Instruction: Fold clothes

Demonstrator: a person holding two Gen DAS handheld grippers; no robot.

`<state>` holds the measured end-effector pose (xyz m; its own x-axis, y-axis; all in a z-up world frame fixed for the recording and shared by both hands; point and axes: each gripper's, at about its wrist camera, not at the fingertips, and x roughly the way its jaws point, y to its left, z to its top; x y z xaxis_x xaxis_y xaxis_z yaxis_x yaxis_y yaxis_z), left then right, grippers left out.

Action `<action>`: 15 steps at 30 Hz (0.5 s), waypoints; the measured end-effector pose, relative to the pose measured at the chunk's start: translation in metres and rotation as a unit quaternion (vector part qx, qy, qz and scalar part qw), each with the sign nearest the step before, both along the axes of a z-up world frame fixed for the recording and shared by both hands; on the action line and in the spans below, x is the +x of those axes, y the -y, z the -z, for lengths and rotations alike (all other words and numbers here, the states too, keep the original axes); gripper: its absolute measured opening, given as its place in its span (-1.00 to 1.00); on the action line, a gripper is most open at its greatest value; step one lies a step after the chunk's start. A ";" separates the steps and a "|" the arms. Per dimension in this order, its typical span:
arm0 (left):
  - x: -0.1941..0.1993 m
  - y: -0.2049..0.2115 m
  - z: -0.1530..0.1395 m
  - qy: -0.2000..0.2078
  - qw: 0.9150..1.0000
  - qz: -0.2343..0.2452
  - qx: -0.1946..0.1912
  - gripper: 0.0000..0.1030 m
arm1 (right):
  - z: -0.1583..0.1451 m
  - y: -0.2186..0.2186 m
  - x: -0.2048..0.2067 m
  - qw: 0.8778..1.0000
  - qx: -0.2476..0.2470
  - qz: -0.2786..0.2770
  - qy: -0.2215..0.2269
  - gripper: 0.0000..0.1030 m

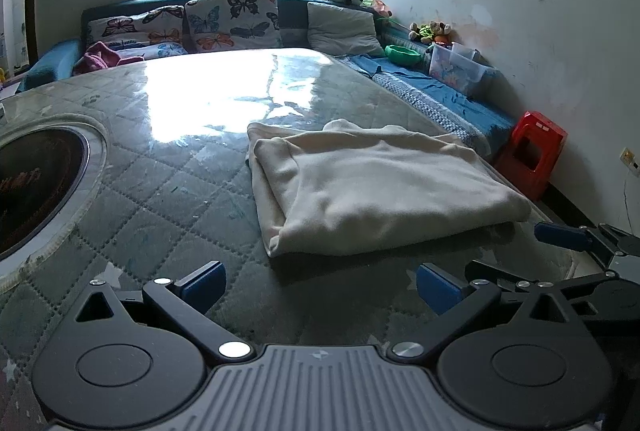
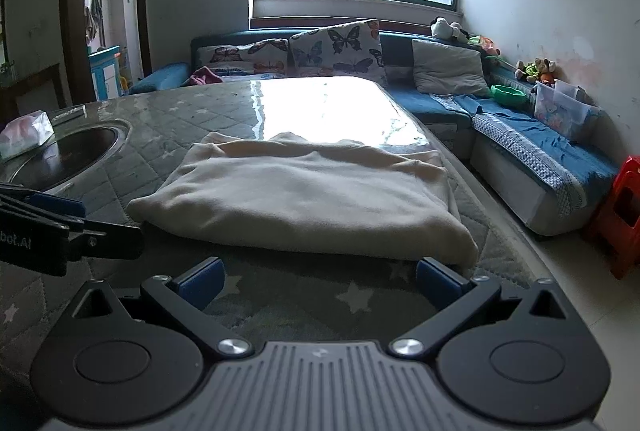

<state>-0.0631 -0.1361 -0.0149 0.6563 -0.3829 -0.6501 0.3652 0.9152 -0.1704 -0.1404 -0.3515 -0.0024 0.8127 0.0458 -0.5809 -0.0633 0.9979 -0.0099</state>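
You are standing at a quilted, glass-topped table, with a blue sofa running behind it and down its right side. On the table lies the cream garment, already folded into a flat, thick rectangle. Its long axis runs left to right across your front, and its rounded fold edge faces you.

Your right gripper sits squarely before that near edge, just short of it, with the right fingertip almost under the garment's near right corner. Its jaws are spread wide and hold nothing.

Your left gripper is also spread and empty. From it the garment lies ahead and to the right, so the near left corner is the closest part, though it is a little farther off than the right side's reach.

Judged from this, the right hand is the nearer one. Any next fold turns on taking the near edge at both corners, across the long axis.
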 end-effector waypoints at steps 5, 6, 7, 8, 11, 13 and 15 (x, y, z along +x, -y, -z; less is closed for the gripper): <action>-0.007 0.001 0.001 0.001 1.000 0.006 0.002 1.00 | 0.000 -0.001 -0.006 1.000 0.003 0.002 0.001 1.00; -0.009 0.002 0.001 0.001 1.000 0.007 0.003 1.00 | 0.001 -0.001 -0.007 1.000 0.005 0.002 0.001 1.00; -0.010 0.002 0.001 0.001 1.000 0.010 0.004 1.00 | 0.001 -0.001 -0.009 1.000 0.007 0.003 0.002 1.00; -0.011 0.002 0.002 0.001 1.000 0.012 0.005 1.00 | 0.001 -0.001 -0.009 1.000 0.008 0.004 0.001 1.00; -0.015 0.004 0.002 0.002 1.000 0.015 0.007 1.00 | 0.002 -0.002 -0.012 1.000 0.011 0.006 0.001 1.00; -0.017 0.005 0.001 0.004 1.000 0.017 0.007 1.00 | 0.001 -0.002 -0.014 1.000 0.011 0.008 0.002 1.00; -0.018 0.005 0.001 0.005 1.000 0.019 0.006 1.00 | 0.001 -0.002 -0.015 1.000 0.012 0.009 0.003 1.00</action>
